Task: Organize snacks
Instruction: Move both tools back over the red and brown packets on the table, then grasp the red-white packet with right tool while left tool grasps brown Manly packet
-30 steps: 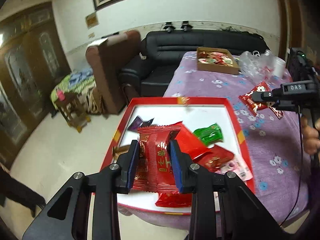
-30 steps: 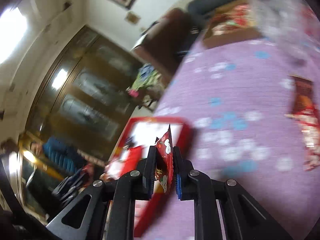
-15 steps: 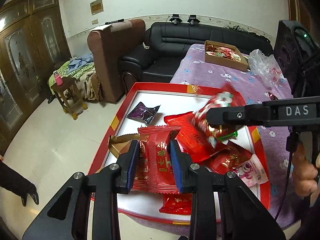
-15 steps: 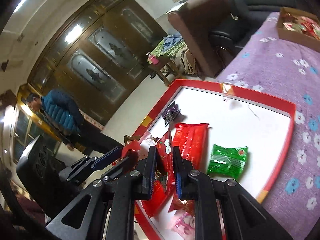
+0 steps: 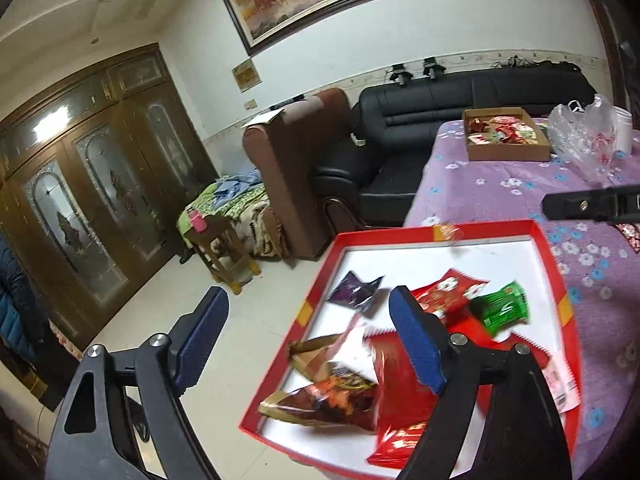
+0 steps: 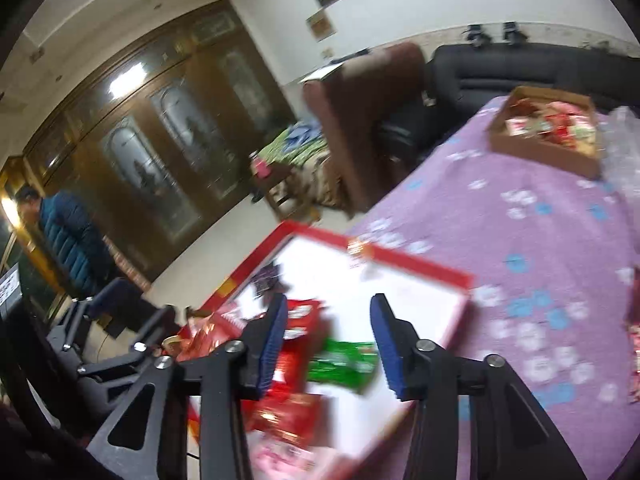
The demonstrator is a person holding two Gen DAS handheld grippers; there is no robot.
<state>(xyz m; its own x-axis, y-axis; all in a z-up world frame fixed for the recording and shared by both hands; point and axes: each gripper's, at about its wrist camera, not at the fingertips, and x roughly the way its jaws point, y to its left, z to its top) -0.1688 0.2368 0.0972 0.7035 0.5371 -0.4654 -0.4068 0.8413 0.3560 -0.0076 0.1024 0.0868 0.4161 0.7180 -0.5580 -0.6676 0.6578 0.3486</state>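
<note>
A red-rimmed white tray lies at the near corner of the purple flowered table and also shows in the right wrist view. It holds several snack packets: red ones, a green one, a dark purple one and a brown-gold one. My left gripper is open and empty above the tray's left side. My right gripper is open and empty above the tray, over the green packet. Its finger shows in the left wrist view.
A cardboard box of snacks and a clear plastic bag sit at the table's far end. More red packets lie on the cloth at right. A black sofa, brown armchair and small wooden stool stand beyond the table.
Both grippers have opened. The left let go of its red packet and the right let go of its red packet, both now in the tray. The left gripper has swung left.
</note>
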